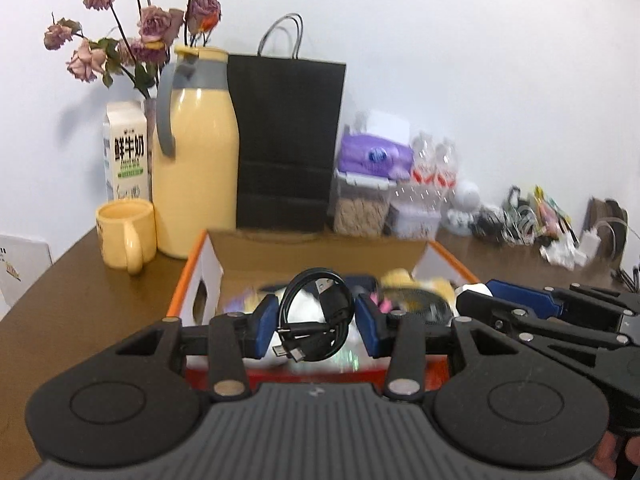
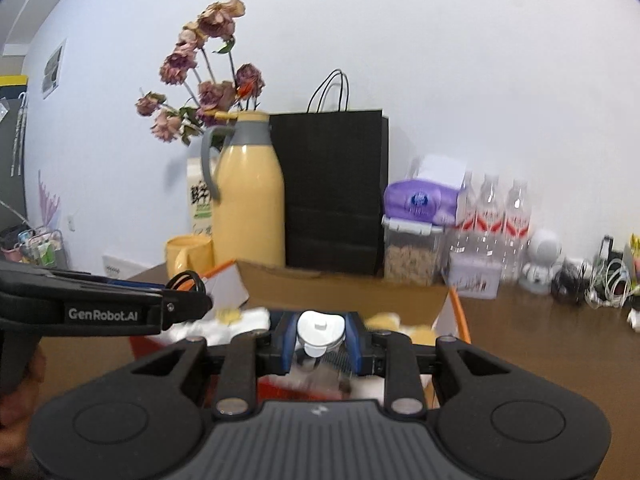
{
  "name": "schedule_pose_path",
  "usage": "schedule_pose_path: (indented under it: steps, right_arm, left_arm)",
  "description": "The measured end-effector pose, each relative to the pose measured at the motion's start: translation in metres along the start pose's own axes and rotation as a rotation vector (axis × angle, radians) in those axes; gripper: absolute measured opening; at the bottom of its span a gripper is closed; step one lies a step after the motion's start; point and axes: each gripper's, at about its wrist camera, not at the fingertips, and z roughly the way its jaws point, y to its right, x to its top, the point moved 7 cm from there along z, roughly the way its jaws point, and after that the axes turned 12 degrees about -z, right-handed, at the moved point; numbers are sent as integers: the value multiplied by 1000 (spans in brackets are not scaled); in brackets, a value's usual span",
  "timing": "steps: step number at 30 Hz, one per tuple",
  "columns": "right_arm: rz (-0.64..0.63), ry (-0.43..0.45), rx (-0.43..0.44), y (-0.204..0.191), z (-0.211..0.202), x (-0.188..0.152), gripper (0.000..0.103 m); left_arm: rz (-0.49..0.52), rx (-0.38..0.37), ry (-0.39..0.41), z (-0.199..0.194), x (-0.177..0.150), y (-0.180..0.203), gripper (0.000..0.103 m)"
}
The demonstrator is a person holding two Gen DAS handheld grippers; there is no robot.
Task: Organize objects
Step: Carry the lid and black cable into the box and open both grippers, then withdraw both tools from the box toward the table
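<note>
Cable (image 1: 316, 316): I am gripping this black coil in the left gripper (image 1: 316, 320), above the orange box (image 1: 180, 292) on the table (image 1: 80, 280).
White cap piece (image 2: 320, 330): my right gripper (image 2: 320, 340) is pinching it over the same box.
Risk: I am judging the loose plugs could snag the box clutter, or the coil could slip sideways.
Views: left wrist is showing the coil fully; right wrist is showing only its loop edge.

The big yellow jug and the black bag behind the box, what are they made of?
The yellow jug looks like smooth, glossy plastic or painted metal: light shines off its side, and its grey handle looks like matte plastic. The black bag looks like stiff matte paper: flat creased sides, no shine, thin cord handles.
</note>
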Motion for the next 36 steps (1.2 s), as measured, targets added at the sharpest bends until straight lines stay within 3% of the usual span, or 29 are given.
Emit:
schedule_pose_path:
  steps: [6, 11, 20, 22, 23, 24, 26, 28, 29, 31, 36]
  right_arm:
    - [36, 9, -26, 12, 43, 18, 25]
    - [85, -15, -45, 17, 82, 8, 25]
    - [89, -73, -43, 22, 102, -14, 25]
    - [84, -77, -46, 21, 100, -15, 25]
    - [82, -75, -50, 21, 99, -15, 26]
    - [79, -75, -53, 21, 97, -16, 30]
    - [80, -72, -60, 23, 93, -17, 44]
    - [84, -69, -72, 25, 89, -17, 69]
    - [84, -66, -80, 26, 88, -17, 74]
    - [89, -60, -92, 28, 85, -18, 96]
    - [95, -64, -95, 29, 83, -18, 102]
  left_arm:
    - [-52, 35, 16, 37, 21, -1, 43]
    - [-116, 74, 18, 72, 26, -13, 43]
    - [-87, 97, -32, 92, 14, -20, 44]
    - [-74, 107, -30, 91, 12, -19, 52]
    - [-67, 108, -22, 88, 11, -19, 61]
    - [-64, 110, -9, 86, 12, -19, 74]
    - [-65, 112, 26, 79, 15, -20, 85]
    - [-73, 103, 48, 73, 18, -20, 92]
    - [-81, 104, 60, 71, 19, -21, 103]
    - [-92, 104, 87, 66, 22, -21, 103]
    - [-83, 105, 87, 63, 21, -18, 103]
